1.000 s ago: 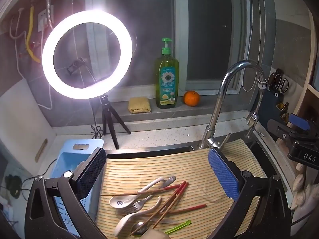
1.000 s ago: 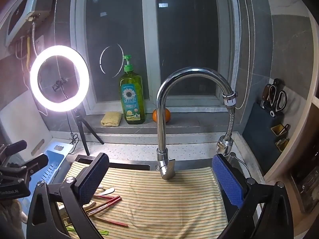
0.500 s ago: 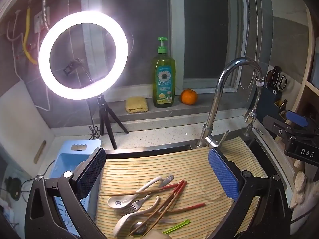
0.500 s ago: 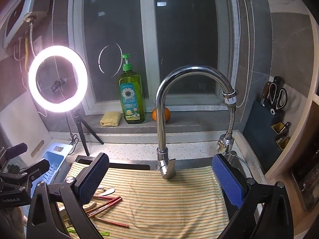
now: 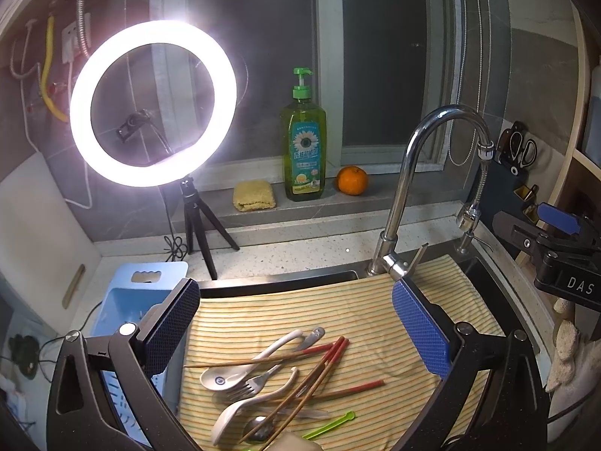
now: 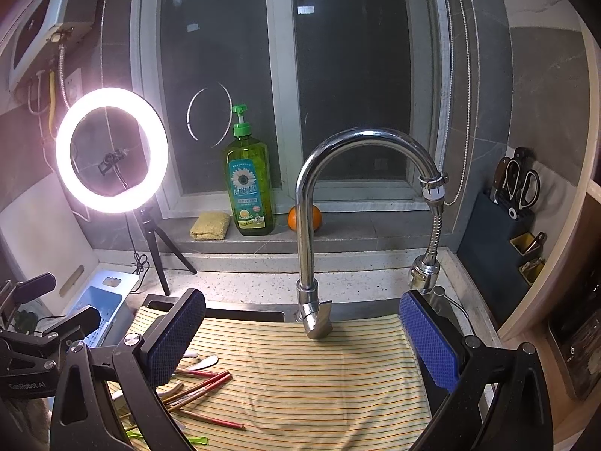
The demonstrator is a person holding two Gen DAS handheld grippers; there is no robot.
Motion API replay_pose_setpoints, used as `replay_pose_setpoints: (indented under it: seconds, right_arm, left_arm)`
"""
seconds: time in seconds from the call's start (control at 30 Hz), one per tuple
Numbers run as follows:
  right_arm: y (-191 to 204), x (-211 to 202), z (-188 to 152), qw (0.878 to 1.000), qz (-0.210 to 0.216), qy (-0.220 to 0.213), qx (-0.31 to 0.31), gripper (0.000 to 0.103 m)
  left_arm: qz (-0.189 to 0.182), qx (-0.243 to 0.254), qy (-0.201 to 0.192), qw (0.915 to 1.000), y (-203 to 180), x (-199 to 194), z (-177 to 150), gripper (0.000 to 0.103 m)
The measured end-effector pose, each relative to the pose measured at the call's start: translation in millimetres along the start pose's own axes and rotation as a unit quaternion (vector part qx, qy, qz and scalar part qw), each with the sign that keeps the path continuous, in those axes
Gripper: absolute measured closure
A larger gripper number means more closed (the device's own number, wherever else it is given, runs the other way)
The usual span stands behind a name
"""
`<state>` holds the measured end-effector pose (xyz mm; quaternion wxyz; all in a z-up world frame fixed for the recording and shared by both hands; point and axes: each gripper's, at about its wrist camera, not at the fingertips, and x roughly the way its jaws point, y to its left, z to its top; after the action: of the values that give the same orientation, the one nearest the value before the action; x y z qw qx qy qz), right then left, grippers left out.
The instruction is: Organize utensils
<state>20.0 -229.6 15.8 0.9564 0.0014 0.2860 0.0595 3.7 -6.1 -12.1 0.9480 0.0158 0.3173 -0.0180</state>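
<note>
Utensils (image 5: 285, 368) clear left view; half-hidden right.

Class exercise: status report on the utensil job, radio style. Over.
Both claws open and empty: left claw, right claw. Utensil pile unsorted on striped cloth, blue basket alongside. Faucet ahead of the right claw.

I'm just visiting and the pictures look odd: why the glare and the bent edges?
Left wrist view: the ring light blows out white and hazes the window; straight frames bow from the fisheye lens. Right wrist view: the ring light reflects as an arc in the dark glass.
</note>
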Motion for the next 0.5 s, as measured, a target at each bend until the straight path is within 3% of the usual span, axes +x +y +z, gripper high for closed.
replay_pose_setpoints:
  seconds: [0.5]
  right_arm:
    - [0.9,0.9,-1.4,1.0,0.0,0.002,0.002,0.001]
  left_arm:
    - [-0.001,0.0,0.001,1.0,-0.8,0.0,-0.2,0.001]
